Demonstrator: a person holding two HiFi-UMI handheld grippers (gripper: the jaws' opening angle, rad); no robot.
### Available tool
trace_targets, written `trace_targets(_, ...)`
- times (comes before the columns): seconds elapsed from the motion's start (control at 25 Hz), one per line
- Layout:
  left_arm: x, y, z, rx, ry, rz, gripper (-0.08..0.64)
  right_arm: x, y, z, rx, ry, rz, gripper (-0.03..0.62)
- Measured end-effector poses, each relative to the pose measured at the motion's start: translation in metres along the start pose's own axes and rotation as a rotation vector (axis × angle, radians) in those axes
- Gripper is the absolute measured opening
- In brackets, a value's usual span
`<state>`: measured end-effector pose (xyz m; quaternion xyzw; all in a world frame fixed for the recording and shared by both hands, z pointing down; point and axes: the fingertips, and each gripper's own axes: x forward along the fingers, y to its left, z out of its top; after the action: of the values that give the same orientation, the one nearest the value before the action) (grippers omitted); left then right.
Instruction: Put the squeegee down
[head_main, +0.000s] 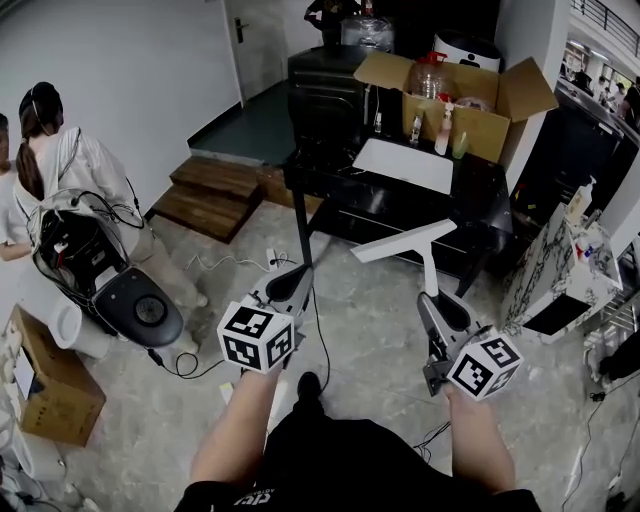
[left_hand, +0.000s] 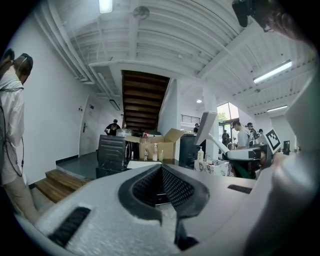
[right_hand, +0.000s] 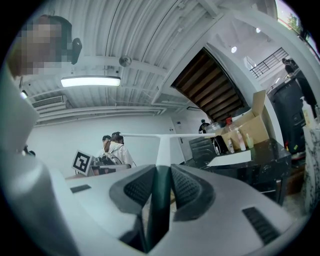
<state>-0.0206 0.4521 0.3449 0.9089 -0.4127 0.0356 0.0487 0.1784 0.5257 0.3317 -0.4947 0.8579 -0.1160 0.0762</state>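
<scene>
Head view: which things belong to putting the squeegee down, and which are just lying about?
Job: squeegee; right gripper, jaws shut on its handle; black table, likely landing spot.
Lying about: cardboard box; white sheet; wooden steps.

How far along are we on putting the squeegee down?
Nothing is set down yet. The right gripper is clamped on the dark handle of the white T-shaped squeegee, held above the floor. The left gripper is shut, empty. Left: lowering and releasing it.
</scene>
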Motion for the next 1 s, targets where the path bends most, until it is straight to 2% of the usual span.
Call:
trace_targets(0.32, 0.032, 0.054, -0.011, -0.021, 0.016, -0.017, 0.011, 0.063, -0.016, -0.008, 0.002, 0.026, -0.016, 0.098)
trace_targets(0.72, 0.087, 0.160, -0.009, -0.030, 0.044, -0.024, 0.011, 0.185, -0.039, -0.008, 0.002, 0.054, -0.027, 0.098)
trace_targets(1.0, 0.115, 0.222, -0.008, -0.037, 0.049, -0.042, 0.011, 0.254, -0.036, -0.015, -0.007, 0.086, -0.029, 0.098)
